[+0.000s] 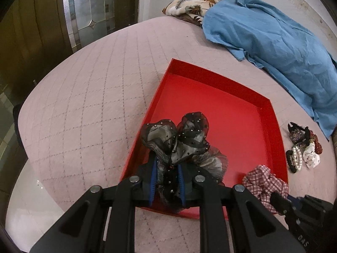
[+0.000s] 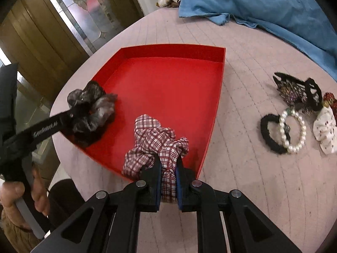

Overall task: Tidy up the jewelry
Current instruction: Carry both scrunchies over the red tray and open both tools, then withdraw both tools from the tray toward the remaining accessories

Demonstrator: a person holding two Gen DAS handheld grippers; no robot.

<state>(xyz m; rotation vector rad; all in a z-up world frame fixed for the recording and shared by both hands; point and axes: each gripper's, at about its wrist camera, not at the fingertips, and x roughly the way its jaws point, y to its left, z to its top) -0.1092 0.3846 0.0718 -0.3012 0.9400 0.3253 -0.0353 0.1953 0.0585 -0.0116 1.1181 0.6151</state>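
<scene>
The left hand-held gripper (image 1: 167, 186) pinches a black scrunchie (image 1: 179, 139) over the red tray's (image 1: 242, 124) lower left corner. The right hand-held gripper (image 2: 168, 181) clamps a plaid scrunchie (image 2: 155, 145) at the tray's lower edge. More hair pieces (image 2: 294, 116) lie at right on the pink surface (image 2: 252, 179).

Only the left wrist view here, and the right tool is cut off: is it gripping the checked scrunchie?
Observer: Yes, the right tool is shut on the checked scrunchie, cloth pinched between its pads.
Operator: Where over the tray?
Observer: It droops across the red tray's near rim, partly inside.
Operator: Is the pearl loop free?
Observer: No, the pearl bracelet lies across the black hair tie.
</scene>
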